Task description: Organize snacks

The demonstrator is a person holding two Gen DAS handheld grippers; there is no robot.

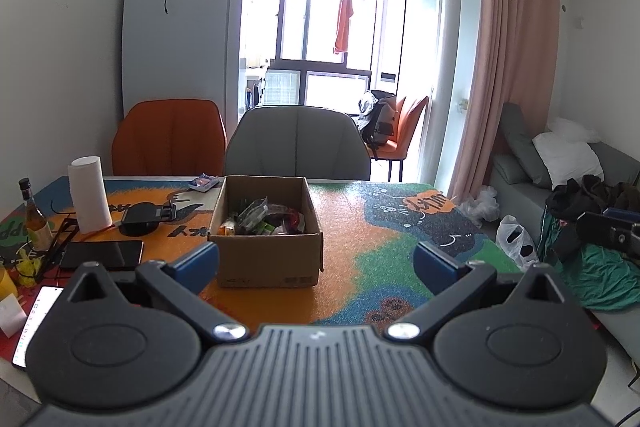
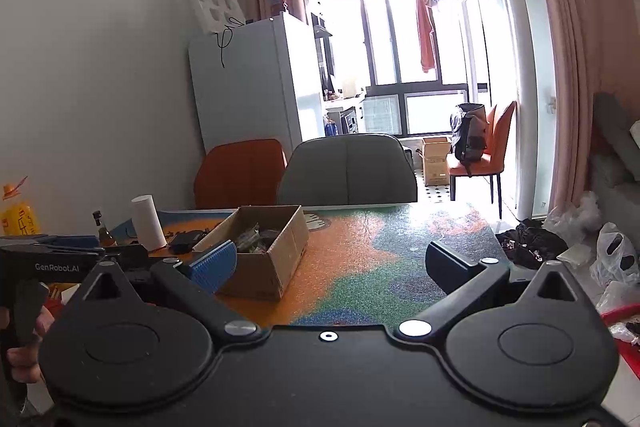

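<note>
An open cardboard box (image 1: 267,259) sits on the colourful mat of the table (image 1: 360,227), with several wrapped snacks (image 1: 264,221) piled inside. One small blue snack packet (image 1: 203,183) lies on the table behind the box's left corner. My left gripper (image 1: 316,265) hovers open just in front of the box, with nothing between its fingers. My right gripper (image 2: 330,263) is open too and holds nothing, to the right of the box (image 2: 262,271), whose snacks (image 2: 256,239) show over the rim. The left gripper's body (image 2: 60,263) shows at the right wrist view's left edge, held by a hand (image 2: 24,351).
Left of the box stand a white paper roll (image 1: 89,199), a bottle (image 1: 34,223), a black device (image 1: 146,217) and two phones (image 1: 102,254). A grey chair (image 1: 298,143) and an orange chair (image 1: 170,139) back the table. Sofa, clothes and plastic bags (image 1: 516,241) lie right.
</note>
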